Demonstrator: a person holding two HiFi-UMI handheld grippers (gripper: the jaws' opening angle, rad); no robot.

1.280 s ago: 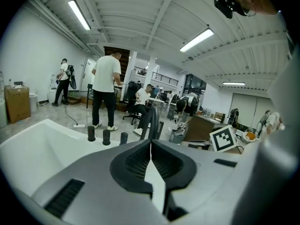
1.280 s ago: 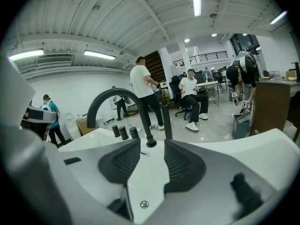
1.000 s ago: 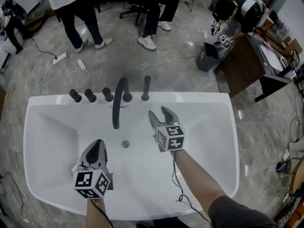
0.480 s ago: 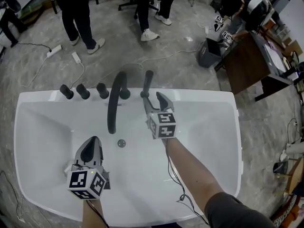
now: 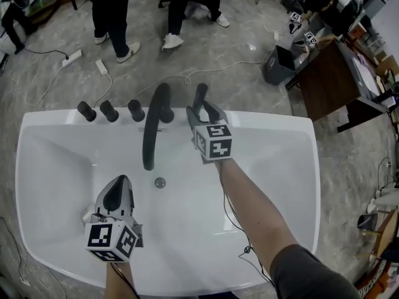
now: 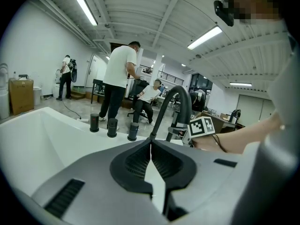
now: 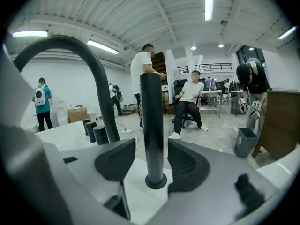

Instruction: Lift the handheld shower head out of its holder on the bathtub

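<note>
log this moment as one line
right tool: open around shower head, not clamped | left tool: shut, empty, over tub | shower head: seated in holder

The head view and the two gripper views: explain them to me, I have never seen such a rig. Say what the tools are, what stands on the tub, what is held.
No robot: a person holds tongs in each hand. The head view comes from a camera on the person's head, looking down into a bathtub. On its far rim stand three dark knobs, a curved spout and the upright shower head. Each gripper view looks along one pair of tongs. The right tongs are open, a jaw on either side of the shower head, not clamped. The left tongs are shut and empty, over the tub. Nothing is held.
</note>
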